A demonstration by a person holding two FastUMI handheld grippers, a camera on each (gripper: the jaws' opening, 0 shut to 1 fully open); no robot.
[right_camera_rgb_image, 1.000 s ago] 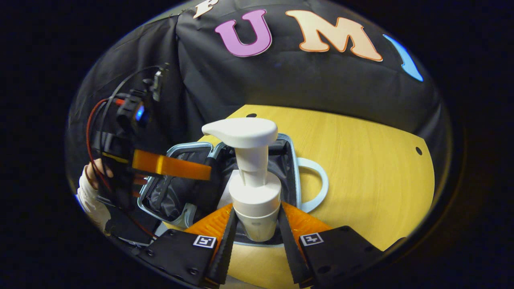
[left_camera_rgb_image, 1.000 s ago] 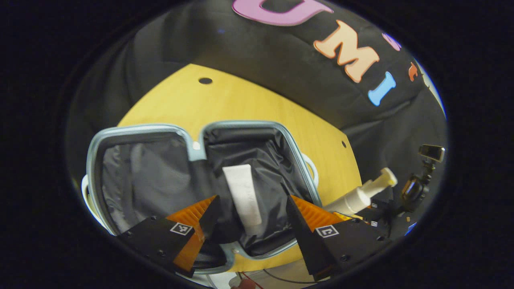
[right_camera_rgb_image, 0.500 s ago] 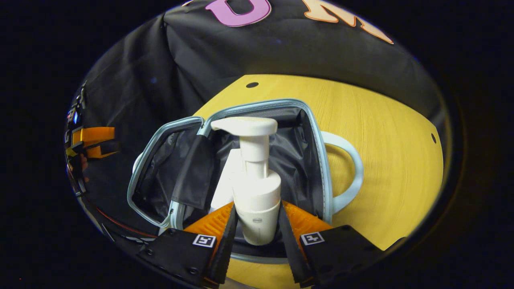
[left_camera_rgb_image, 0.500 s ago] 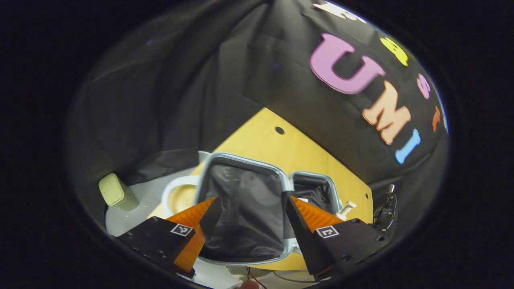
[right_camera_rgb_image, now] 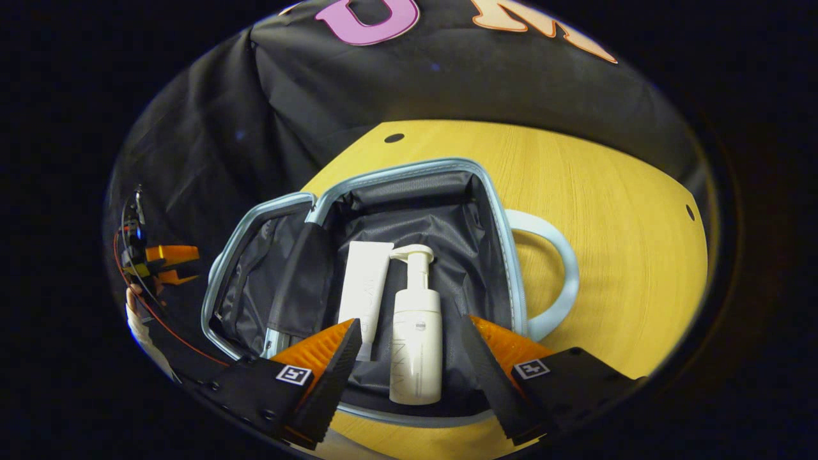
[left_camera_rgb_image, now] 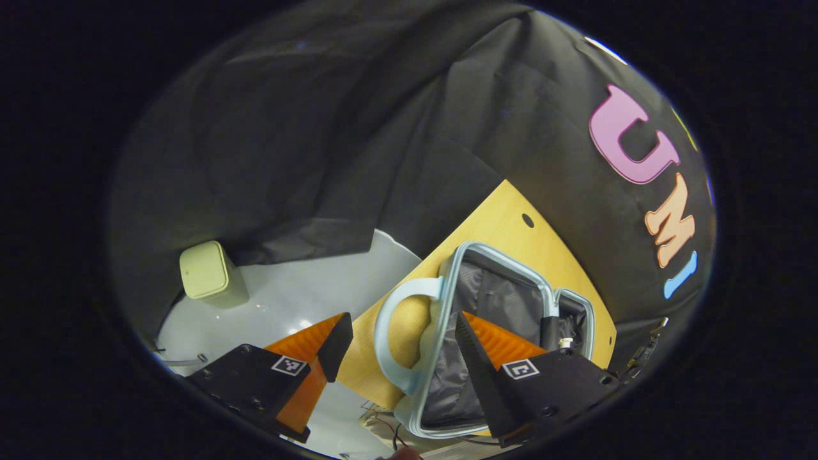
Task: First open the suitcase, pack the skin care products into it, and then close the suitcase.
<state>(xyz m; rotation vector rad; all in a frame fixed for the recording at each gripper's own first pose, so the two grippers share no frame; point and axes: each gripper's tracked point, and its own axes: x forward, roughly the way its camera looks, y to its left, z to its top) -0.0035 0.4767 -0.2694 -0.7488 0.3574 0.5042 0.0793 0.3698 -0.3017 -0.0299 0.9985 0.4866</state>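
Observation:
The light-blue suitcase (right_camera_rgb_image: 498, 211) lies open on the yellow wooden table (right_camera_rgb_image: 607, 211), its dark lining showing. Inside the right half a white pump bottle (right_camera_rgb_image: 416, 345) lies flat beside a white tube (right_camera_rgb_image: 365, 291). My right gripper (right_camera_rgb_image: 406, 345) is open just above the bottle, its orange fingers either side and apart from it. In the left gripper view, my left gripper (left_camera_rgb_image: 399, 332) is open and empty, hanging over the table's edge near the suitcase (left_camera_rgb_image: 486, 300) and its handle (left_camera_rgb_image: 393, 319). The left gripper (right_camera_rgb_image: 163, 265) also shows far left in the right gripper view.
A pale green square container (left_camera_rgb_image: 208, 279) stands on the white floor (left_camera_rgb_image: 307, 300) beyond the table's edge. The suitcase's right handle (right_camera_rgb_image: 556, 275) lies on the table. Black cloth walls close in behind the table.
My right gripper opened and let the pump bottle go; it now lies in the suitcase beside the tube. My left gripper swung further left, off the suitcase toward the table's edge.

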